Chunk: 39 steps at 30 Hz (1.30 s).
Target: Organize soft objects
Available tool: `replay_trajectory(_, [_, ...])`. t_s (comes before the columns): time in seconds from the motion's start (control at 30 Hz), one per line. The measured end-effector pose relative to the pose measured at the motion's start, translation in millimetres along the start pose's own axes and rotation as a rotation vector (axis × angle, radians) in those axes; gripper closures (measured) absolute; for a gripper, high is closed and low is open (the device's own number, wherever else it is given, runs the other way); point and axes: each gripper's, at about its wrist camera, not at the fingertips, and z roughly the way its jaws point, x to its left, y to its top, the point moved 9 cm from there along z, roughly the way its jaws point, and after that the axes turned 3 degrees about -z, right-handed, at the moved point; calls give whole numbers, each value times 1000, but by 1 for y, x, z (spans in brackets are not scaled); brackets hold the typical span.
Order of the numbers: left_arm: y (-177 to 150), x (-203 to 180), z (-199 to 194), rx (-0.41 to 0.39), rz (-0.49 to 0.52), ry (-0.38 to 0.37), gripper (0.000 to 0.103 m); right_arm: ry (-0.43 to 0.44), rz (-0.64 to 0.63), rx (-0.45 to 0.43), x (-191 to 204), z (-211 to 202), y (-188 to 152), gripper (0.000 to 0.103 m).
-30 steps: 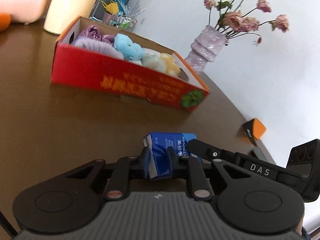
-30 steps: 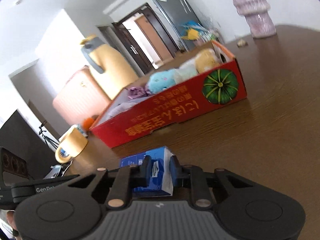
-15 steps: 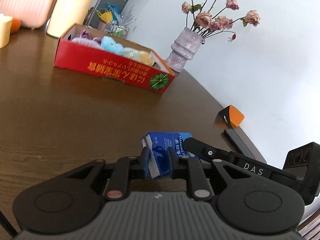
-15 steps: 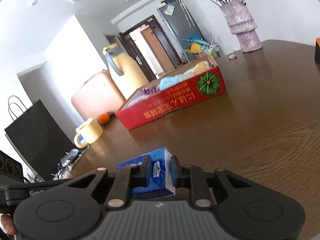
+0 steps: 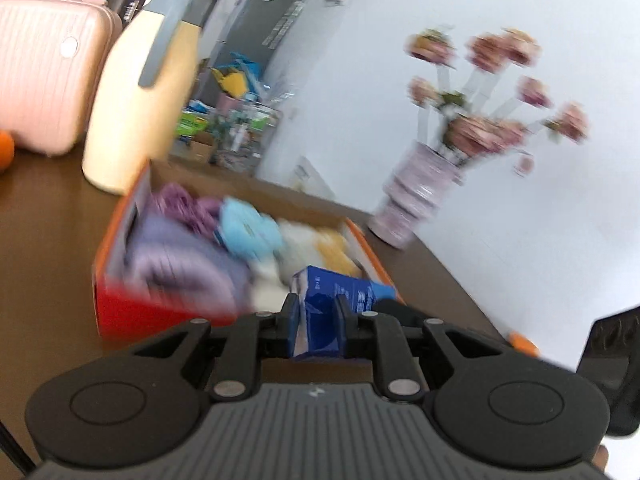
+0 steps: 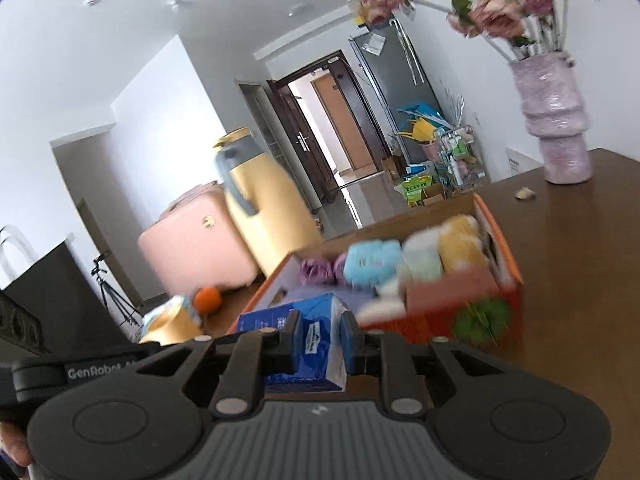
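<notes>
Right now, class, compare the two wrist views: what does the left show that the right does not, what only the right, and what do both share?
Only the left: the other gripper's body at the far right edge. Only the right: a mug, a tripod, a black bag and an open doorway. Both: the tissue pack clamped in a gripper, the red box of soft toys, the jug, the pink case, the orange and the vase.

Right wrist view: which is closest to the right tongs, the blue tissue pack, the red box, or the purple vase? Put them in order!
1. Blue tissue pack, clamped in the right tongs.
2. Red box, just ahead, holding soft toys.
3. Purple vase, far right on the table's back edge.
</notes>
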Motion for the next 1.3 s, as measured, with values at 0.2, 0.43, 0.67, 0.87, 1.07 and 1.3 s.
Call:
replay_trajectory(0.2, [38, 63, 86, 114, -62, 117, 85, -2, 34, 96, -22, 122, 46, 84])
replay_trajectory(0.43, [14, 82, 130, 210, 70, 240, 85, -87, -13, 317, -45, 219, 20, 83])
replay_trajectory(0.67, [15, 90, 142, 217, 56, 283, 87, -143, -94, 350, -48, 236, 16, 85])
replay_trajectory(0.87, [28, 77, 112, 190, 105, 263, 85, -118, -75, 348, -40, 228, 25, 75])
replay_trajectory(1.07, [53, 49, 43, 89, 197, 310, 84, -160, -151, 266, -29, 176, 61, 63])
replay_trajectory(1.3, [60, 31, -53, -122, 308, 425, 24, -264, -293, 169, -32, 78, 92, 47])
